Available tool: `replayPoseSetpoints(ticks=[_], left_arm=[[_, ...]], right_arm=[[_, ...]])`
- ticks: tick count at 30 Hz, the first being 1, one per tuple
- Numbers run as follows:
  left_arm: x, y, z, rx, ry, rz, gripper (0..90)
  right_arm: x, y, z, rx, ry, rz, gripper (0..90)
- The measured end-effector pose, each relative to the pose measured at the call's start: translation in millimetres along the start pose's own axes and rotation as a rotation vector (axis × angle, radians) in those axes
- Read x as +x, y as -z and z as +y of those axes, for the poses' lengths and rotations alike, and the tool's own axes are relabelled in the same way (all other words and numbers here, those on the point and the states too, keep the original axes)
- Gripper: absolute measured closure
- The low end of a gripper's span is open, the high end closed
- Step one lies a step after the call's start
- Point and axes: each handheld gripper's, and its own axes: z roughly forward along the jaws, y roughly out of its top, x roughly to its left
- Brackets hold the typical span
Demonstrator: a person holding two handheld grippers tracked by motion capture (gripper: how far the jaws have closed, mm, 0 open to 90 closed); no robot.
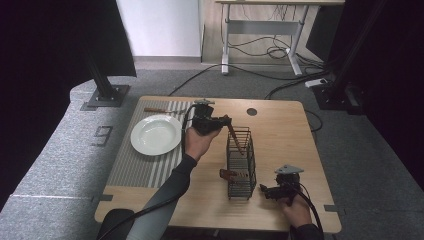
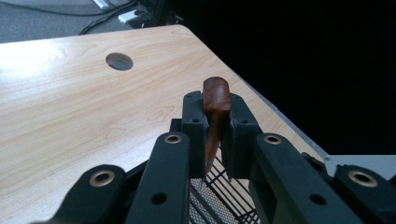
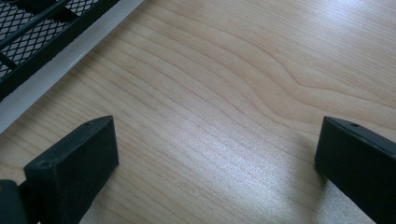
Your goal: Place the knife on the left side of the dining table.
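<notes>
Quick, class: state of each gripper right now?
Left gripper: closed on the wooden-handled utensil, above the wire rack.
Right gripper: jaws open, holding nothing, over the table.

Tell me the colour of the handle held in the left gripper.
Reddish-brown wood handle, clearest in the left gripper view.
</notes>
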Motion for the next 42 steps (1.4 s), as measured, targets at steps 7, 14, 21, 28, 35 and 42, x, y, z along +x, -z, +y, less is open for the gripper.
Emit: replayPoseSetpoints(ticks=[7, 14, 21, 28, 35, 42], left_arm=[[-4.8, 19.3, 5.7, -0.037, -0.025, -0.013, 80.2], [-12.6, 44.0, 13.4, -0.075, -0.072, -0.004, 80.3], [-18.2, 69.4, 17.2, -0.109, -0.109, 0.023, 80.3], [-17.2, 91.8, 17.4, -0.146, -0.108, 0.02, 80.3], [-16.6, 114.6, 14.8, -0.18, -0.117, 0.029, 80.4], [-9.5, 135.5, 4.4, -0.197, -0.112, 0.062, 80.5]], right_arm=[[0.0, 0.0, 0.0, 0.0, 0.0, 0.0, 0.0], [0.0, 0.0, 0.0, 0.001, -0.001, 0.0, 0.0], [-0.1, 0.2, 0.1, 0.002, 0.0, 0.0, 0.0], [0.0, 0.2, 0.1, 0.002, 0.0, 0.0, 0.0], [0.0, 0.2, 0.1, 0.002, 0.0, 0.0, 0.0], [0.0, 0.2, 0.1, 0.002, 0.0, 0.0, 0.0]])
